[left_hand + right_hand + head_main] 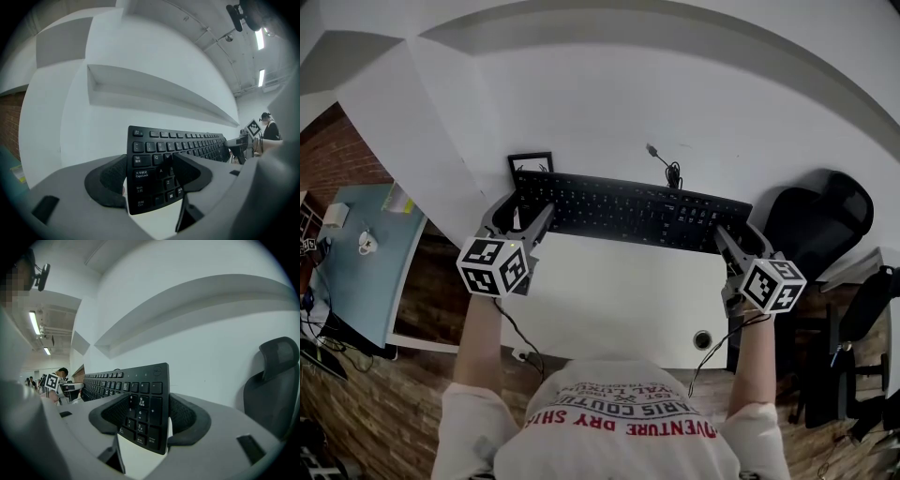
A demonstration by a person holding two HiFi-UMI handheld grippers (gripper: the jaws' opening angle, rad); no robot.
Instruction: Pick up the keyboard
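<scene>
The black keyboard (628, 211) lies crosswise at the far edge of the white surface (619, 300), gripped at both ends. The left hand-held gripper (522, 214) has its jaws closed down onto the keyboard's left end. In the left gripper view, that end of the keyboard (178, 145) stands between the dark ribbed pads of the left hand-held gripper (150, 178). The Tab, Caps Lock and Shift keys show in the narrow gap, and one pad (190, 171) covers the letter keys beside them.

The right hand-held gripper (741, 241) clamps the keyboard's right end the same way. In the right gripper view, the number-pad end of the keyboard (140, 380) is pinched between the pads of the right hand-held gripper (147, 416), with white surface showing just below its lower edge. Whether the keyboard is clear of the surface or resting on it cannot be told.

A thin cable (670, 171) curls on the white area just behind the keyboard, and a small black frame (531, 161) sits beyond its left corner. A black chair (820, 220) stands to the right, beside the surface. It also appears at the right of the right gripper view (274, 385).
</scene>
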